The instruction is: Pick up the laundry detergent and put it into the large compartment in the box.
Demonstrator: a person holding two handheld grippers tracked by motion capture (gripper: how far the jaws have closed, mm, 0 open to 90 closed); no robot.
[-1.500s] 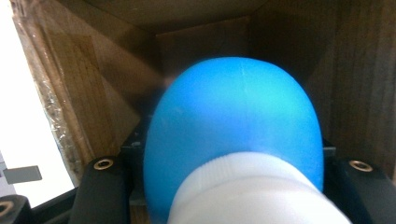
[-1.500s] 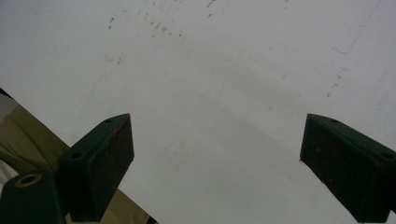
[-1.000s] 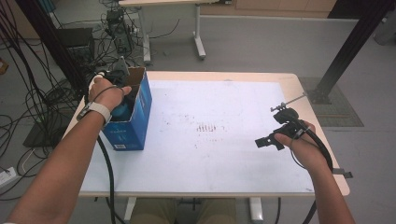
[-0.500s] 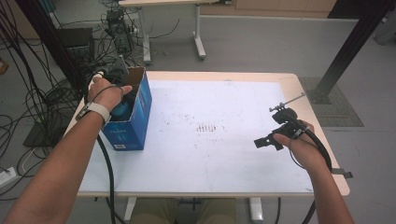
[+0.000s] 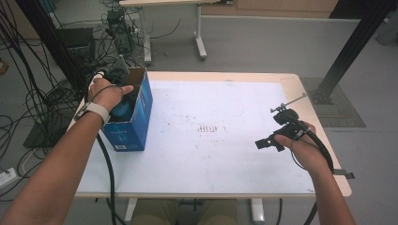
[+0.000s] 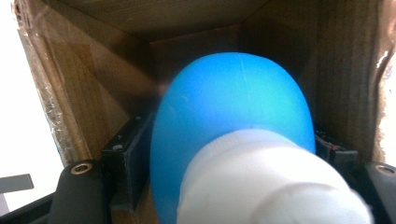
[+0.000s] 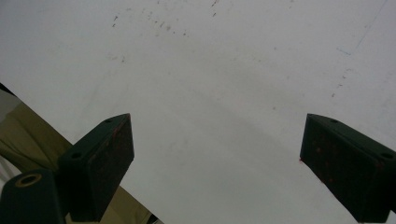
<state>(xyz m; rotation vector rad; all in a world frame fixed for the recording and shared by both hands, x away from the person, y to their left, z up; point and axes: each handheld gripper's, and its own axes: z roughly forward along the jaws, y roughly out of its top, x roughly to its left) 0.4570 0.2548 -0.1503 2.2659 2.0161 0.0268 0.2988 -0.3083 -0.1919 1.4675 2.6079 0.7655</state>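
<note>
The left gripper [image 5: 123, 89] is down inside the open top of a blue box [image 5: 136, 123] that stands on the left part of the white bench [image 5: 211, 154]. In the left gripper view, a blue ball-shaped thing with a white neck [image 6: 233, 135] sits between the two black jaws, deep in the brown cardboard of the box. The jaws have just been opening. A black jaw stands close on each side of the blue thing, but I cannot tell if the pads press on it or have let go. In the high view, a bit of the blue thing peeks out under the left hand [image 5: 107, 95]. The right gripper [image 5: 268, 142] is well apart from the box, at the right side of the bench, held in the right hand [image 5: 305, 145]. Its jaws are spread wide with nothing between them, and they point at the bare white top.
</note>
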